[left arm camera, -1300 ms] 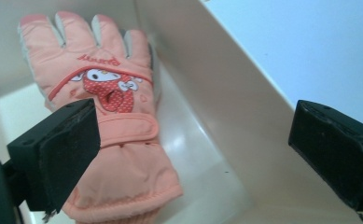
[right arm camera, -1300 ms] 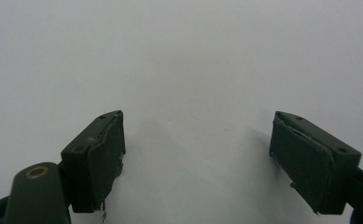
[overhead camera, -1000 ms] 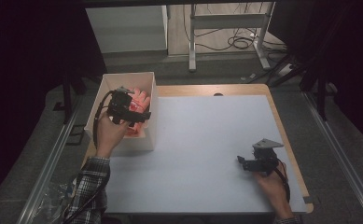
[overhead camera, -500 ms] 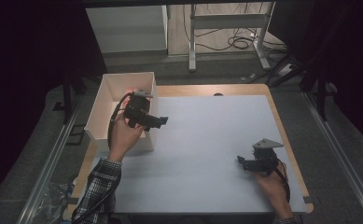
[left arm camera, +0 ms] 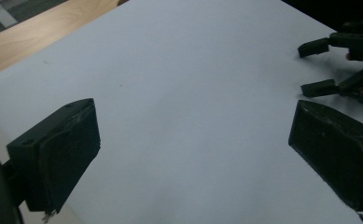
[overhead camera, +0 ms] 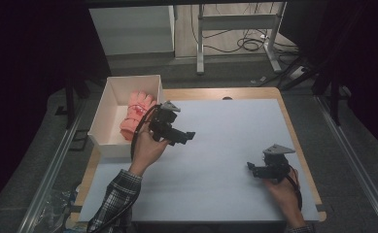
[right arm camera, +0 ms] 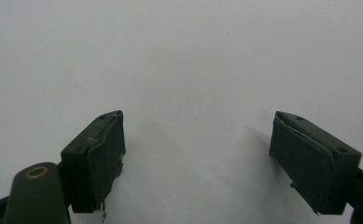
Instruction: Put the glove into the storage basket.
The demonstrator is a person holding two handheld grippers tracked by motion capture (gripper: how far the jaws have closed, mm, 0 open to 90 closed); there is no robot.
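A pink glove-like bundle [overhead camera: 137,112] lies inside a white open box [overhead camera: 110,103] at the table's left edge. My left gripper [overhead camera: 189,136] hovers over the white table surface just right of the box, open, with nothing between its jaws [left arm camera: 191,154]. Near the table's right front, my right gripper [overhead camera: 252,170] rests low over the surface, open and empty [right arm camera: 195,158]. The left gripper view also catches the right gripper [left arm camera: 345,70] farther off, at the upper right.
The white sheet [overhead camera: 225,145] covers most of the wooden table [overhead camera: 247,93], whose bare edge runs along the back and right. Beyond the table lie a dark floor, metal stand legs [overhead camera: 273,48] and cables [overhead camera: 249,44].
My left gripper has left the box, moved right and slightly forward over the white sheet, uncovering the pink bundle. The right gripper has stayed put.
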